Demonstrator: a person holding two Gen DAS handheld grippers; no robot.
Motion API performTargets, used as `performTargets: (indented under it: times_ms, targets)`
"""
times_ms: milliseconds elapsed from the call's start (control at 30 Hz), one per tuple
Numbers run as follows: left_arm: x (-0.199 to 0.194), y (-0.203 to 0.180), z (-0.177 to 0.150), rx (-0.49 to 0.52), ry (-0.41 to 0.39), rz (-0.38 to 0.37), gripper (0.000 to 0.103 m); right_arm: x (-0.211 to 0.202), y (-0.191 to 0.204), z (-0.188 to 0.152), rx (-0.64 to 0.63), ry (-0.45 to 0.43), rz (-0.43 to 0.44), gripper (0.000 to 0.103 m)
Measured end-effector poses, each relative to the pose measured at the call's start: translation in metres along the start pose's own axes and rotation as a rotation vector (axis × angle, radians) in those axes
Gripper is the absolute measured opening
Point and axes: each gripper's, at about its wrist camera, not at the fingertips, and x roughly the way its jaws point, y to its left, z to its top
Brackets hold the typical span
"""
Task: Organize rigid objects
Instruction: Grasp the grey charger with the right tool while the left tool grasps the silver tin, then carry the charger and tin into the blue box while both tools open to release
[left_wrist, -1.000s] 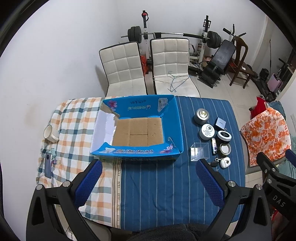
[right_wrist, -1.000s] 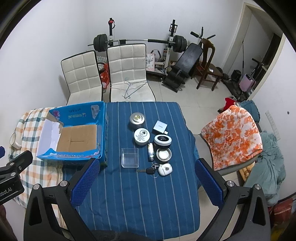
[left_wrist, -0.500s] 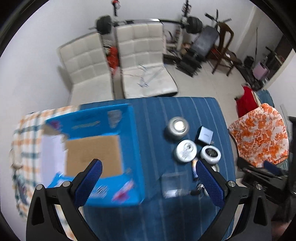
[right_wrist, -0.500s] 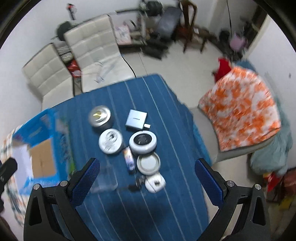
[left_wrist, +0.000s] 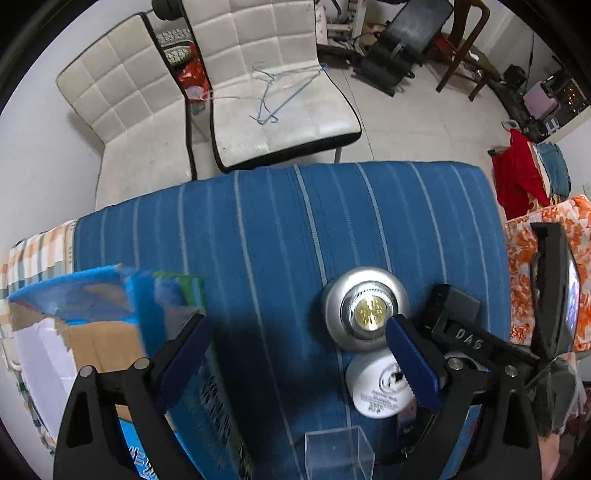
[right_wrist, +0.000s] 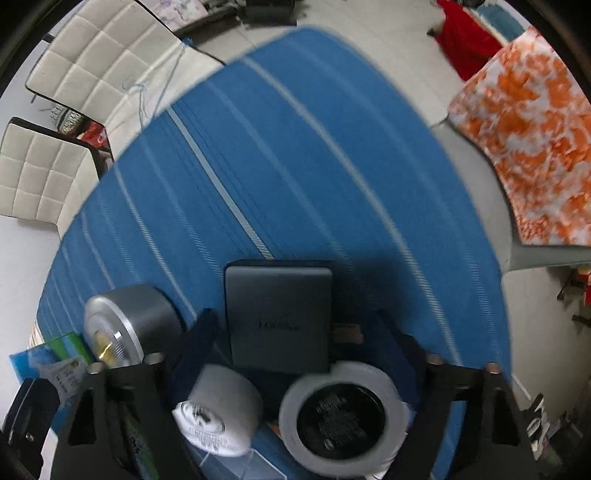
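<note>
Left wrist view shows the left gripper (left_wrist: 295, 354) spread wide and holding nothing, its blue-padded fingers (left_wrist: 413, 365) hanging above the blue striped tablecloth (left_wrist: 266, 229). The right-hand pad overlaps the near edge of a silver round tin (left_wrist: 364, 314) with a gold centre, and just nearer the camera than that tin sits a white round container (left_wrist: 380, 387) with black print on its lid. Nearer still, at the bottom edge, stands a clear plastic box (left_wrist: 338, 452). Left of the silver tin, across a bare stretch of cloth, is the blue cardboard box (left_wrist: 110, 332), open, with a brown cardboard floor and blurred walls; the left pad overlaps its near wall. Right of the silver tin the black frame of the other gripper, marked DAS, crosses the view. Beyond the table's far edge stand two white quilted chairs (left_wrist: 258, 85), one with wire hangers (left_wrist: 273, 92) on its seat. Right wrist view shows the right gripper (right_wrist: 295, 343), also spread wide and empty, with its fingers either side of a dark grey flat square box (right_wrist: 277, 317) lying on the cloth. The silver round tin (right_wrist: 125, 325) lies just left of this square box, the white round container (right_wrist: 221, 417) nearer the camera, and a white-rimmed round case with a black top (right_wrist: 340, 413) right of that container. An orange-and-white patterned cloth (right_wrist: 528, 122) lies off the table, well to the right.
</note>
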Motion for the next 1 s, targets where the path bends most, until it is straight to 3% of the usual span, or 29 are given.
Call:
performTargets:
  times_ms: [233,400,600,633,667,733,1000]
  targets:
    - [0.036,-0.009,0.012,0.000,0.084,-0.031,0.097,-0.004,-0.003,-0.002,-0.078,-0.016,-0.041,0.074]
    - [0.054,-0.019,0.015,-0.030,0.128,-0.127,0.099,-0.008,-0.018,0.002,-0.074,0.000,-0.069,0.074]
    - [0.080,-0.040,0.015,0.031,0.201,-0.117,0.096,-0.008,-0.024,0.006,-0.071,0.007,-0.073,0.074]
    - [0.086,-0.041,0.015,0.038,0.204,-0.113,0.094,-0.007,-0.024,0.006,-0.072,0.006,-0.076,0.074]
    - [0.090,-0.041,0.014,0.041,0.200,-0.112,0.077,-0.007,-0.023,0.006,-0.073,0.005,-0.080,0.074]
    - [0.091,-0.042,0.013,0.050,0.175,-0.104,0.070,-0.009,-0.019,0.006,-0.074,0.002,-0.087,0.074]
    - [0.073,-0.049,0.003,0.097,0.101,-0.069,0.070,-0.016,-0.007,-0.001,-0.103,-0.037,-0.130,0.073]
